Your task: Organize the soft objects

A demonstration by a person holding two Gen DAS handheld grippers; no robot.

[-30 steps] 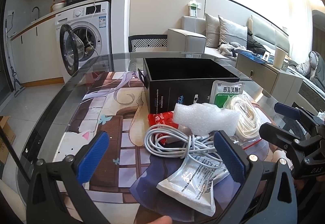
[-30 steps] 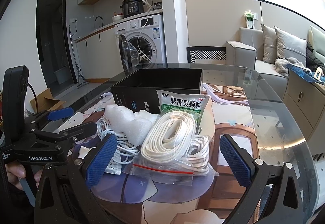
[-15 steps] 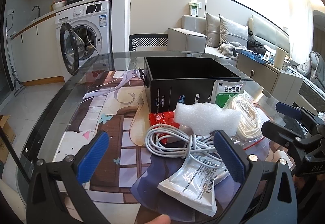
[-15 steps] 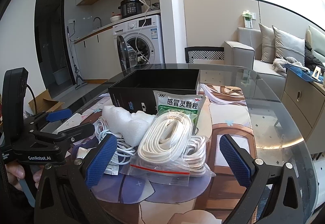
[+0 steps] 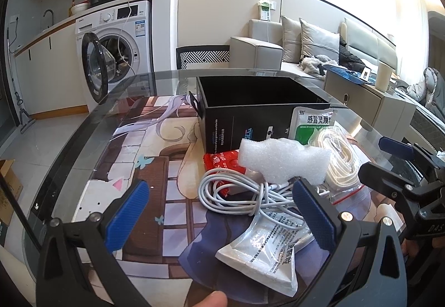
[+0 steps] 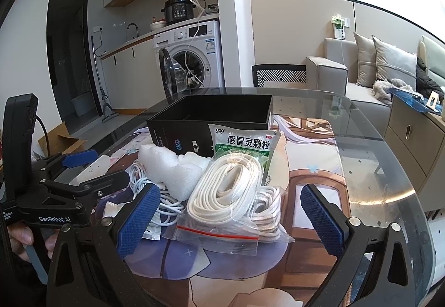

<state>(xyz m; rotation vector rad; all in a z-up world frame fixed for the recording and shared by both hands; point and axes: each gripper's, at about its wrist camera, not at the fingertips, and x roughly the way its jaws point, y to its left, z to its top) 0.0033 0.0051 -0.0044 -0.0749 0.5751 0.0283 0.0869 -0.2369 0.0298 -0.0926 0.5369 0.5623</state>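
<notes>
Red packet point(image 5: 222, 161) half hidden under foam point(image 5: 281, 158), cable point(image 5: 236, 193).

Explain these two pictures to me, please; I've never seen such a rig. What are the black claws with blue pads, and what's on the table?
Each claw is a hand-held two-finger gripper carrying its own fisheye camera. One picture looks along the left gripper, the other along the right gripper. Both are open and hold nothing. On the glass table stands an open black box. Before it lies a pile: white foam, a coiled white cable, a bagged white cord, a green medicine sachet, a red packet and a silver pouch.
</notes>
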